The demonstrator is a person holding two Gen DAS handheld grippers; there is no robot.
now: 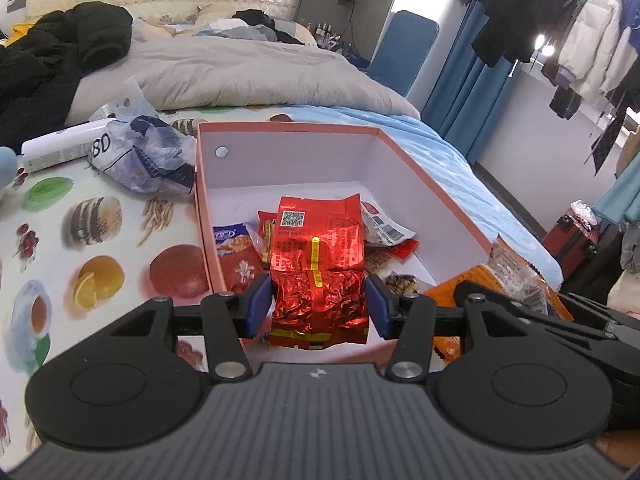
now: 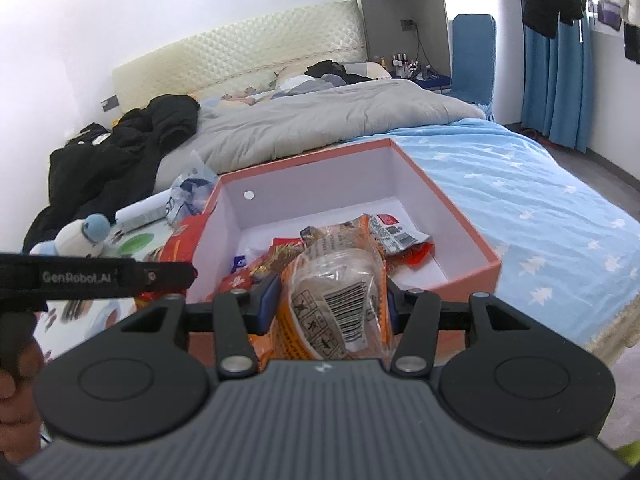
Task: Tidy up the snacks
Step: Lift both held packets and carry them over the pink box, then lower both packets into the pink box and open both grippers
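Here, two grippers, one packet apiece. Left gripper (image 1: 319, 307) half open, both blue pads pressed against the sides of one crinkled red foil packet (image 1: 318, 268), held over the near end of one pink box (image 1: 288, 130) with a white inside. Right gripper (image 2: 331, 303) about as wide, clamped on one orange-and-clear packet (image 2: 340, 292) with a barcode label facing the camera, hanging over the near rim of the same pink box (image 2: 468, 220).

Inside the box, a loose heap of smaller snacks at the near end: one blue-and-red bag (image 1: 236, 252) against the left wall, one white-and-grey wrapper (image 1: 386, 228) toward the right, one small red sachet (image 1: 408, 249) just below it, one dark striped packet (image 1: 400, 282) by the right pad; more underneath, too overlapped for a sure count. Far half of the box floor bare and white. One round hole in the far wall.

Box set on a bed, half on one food-print cloth (image 1: 100, 248), half on one light blue sheet (image 2: 520, 184). Left of the box, outside it: one crumpled blue-and-clear plastic bag (image 1: 152, 152) touching the left wall, one white tube (image 1: 64, 146) just beyond, one blue-and-white plush toy (image 2: 86, 234) nearer the edge. Further back, one grey duvet (image 1: 248, 72) and one heap of black clothing (image 1: 60, 60). At the lower left of the right wrist view, part of one hand (image 2: 18, 376) on the other tool's handle.
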